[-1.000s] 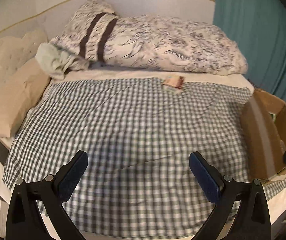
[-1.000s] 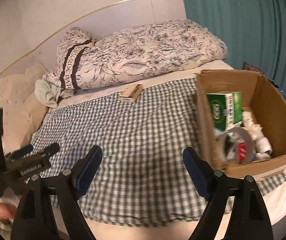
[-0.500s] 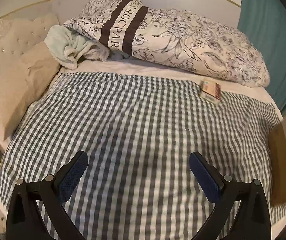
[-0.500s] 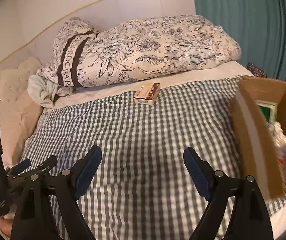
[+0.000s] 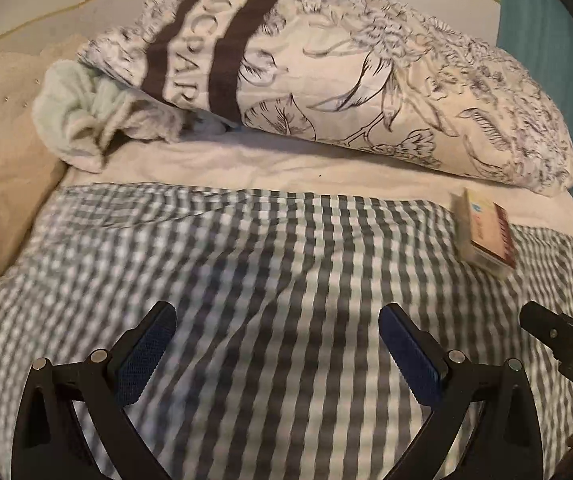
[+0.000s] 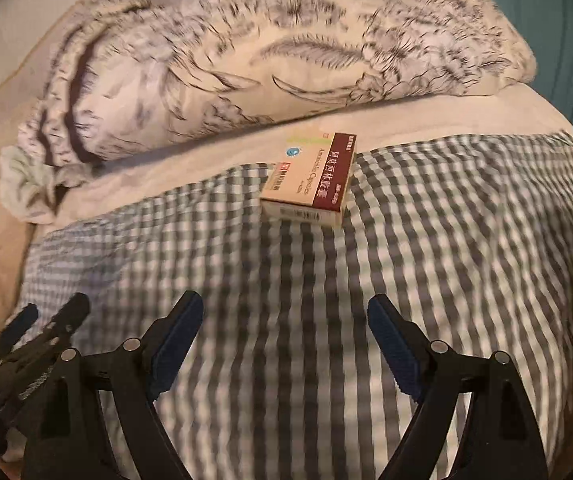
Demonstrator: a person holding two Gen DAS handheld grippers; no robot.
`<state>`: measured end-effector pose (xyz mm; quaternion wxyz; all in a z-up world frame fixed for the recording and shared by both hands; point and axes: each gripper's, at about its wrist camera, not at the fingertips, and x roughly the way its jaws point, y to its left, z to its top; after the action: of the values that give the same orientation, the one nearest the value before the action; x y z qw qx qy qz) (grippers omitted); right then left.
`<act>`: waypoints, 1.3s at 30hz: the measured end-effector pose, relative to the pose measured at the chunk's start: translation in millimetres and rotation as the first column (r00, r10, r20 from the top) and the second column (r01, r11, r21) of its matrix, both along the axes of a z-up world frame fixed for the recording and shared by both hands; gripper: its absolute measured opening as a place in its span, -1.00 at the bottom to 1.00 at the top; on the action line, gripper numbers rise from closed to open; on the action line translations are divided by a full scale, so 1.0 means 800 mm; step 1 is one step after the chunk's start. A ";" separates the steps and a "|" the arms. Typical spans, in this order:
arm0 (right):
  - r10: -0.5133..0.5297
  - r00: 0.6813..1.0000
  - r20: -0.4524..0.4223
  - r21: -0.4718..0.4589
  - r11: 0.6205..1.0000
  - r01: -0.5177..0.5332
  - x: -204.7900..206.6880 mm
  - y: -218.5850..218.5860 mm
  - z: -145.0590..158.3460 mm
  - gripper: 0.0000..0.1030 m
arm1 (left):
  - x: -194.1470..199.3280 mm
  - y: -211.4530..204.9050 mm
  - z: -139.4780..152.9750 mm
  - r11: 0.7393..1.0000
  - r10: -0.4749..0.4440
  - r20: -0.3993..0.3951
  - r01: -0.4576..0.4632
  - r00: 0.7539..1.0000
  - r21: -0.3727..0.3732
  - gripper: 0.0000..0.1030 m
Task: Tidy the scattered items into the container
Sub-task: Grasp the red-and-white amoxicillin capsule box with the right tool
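The flat cream-and-maroon cardboard medicine box lies on the checked bedspread straight ahead of the right gripper, long axis running away; both grippers, the left gripper included, gape empty.

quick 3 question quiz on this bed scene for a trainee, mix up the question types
1. True or false: the right hand-held gripper is shut on the medicine box.
2. Multiple choice: the medicine box lies A) on the floral pillow, B) at the far edge of the checked cloth, C) on the pale green towel.
3. Fill in: the left hand-held gripper holds ____.

Key: 1 false, both grippers are open and short of the box. 2 B. 3 nothing.
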<state>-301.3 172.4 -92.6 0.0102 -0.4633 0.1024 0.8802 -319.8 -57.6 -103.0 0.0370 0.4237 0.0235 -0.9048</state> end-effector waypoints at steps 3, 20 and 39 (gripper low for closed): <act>-0.038 0.999 0.006 -0.006 0.999 0.038 -0.036 0.006 -0.025 0.64 | -0.020 0.004 -0.028 1.000 -0.003 0.017 0.003 1.000 0.008 1.00; -0.230 0.971 0.064 0.177 0.960 0.216 -0.147 0.003 -0.069 0.65 | -0.027 -0.001 -0.074 0.996 -0.010 0.022 0.009 1.000 0.085 1.00; -0.348 0.928 0.137 -0.036 0.934 0.355 -0.166 0.047 -0.037 0.65 | -0.028 -0.011 -0.072 0.990 -0.012 0.013 0.010 1.000 0.143 1.00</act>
<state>-434.1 209.8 -122.6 0.1602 -0.4932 0.2095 0.8290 -341.8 -66.4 -160.9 0.0018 0.4314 0.0856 -0.8981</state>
